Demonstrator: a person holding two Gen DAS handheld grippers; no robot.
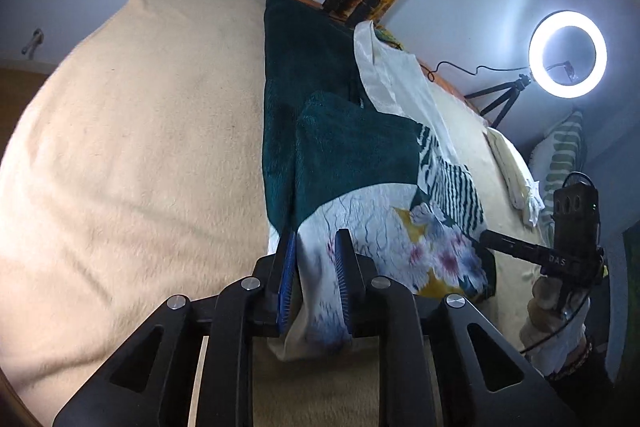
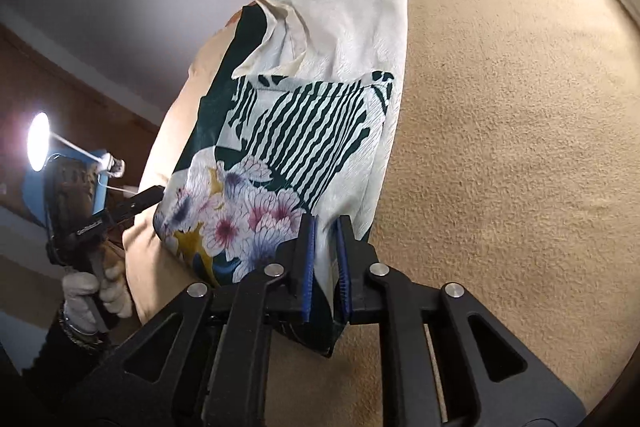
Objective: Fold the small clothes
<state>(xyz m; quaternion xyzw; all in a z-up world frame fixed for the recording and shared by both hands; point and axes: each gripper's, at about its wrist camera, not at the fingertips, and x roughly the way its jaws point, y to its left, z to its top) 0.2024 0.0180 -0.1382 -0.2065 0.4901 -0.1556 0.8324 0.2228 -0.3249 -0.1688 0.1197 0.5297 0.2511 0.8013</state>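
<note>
Both hand-held grippers (left (image 1: 316,251), right (image 2: 326,227)) pinch the garment's (image 2: 316,131) near edge.

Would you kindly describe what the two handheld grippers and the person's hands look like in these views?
Both the left gripper and the right gripper are matte black, with triangular cut-outs in their linkage arms, silver round pivot pins and blue ribbed pads. The left hand wears a pale glove with bracelets at the wrist. The right hand shows beaded bracelets, a white cuff and a thin black cable.
</note>
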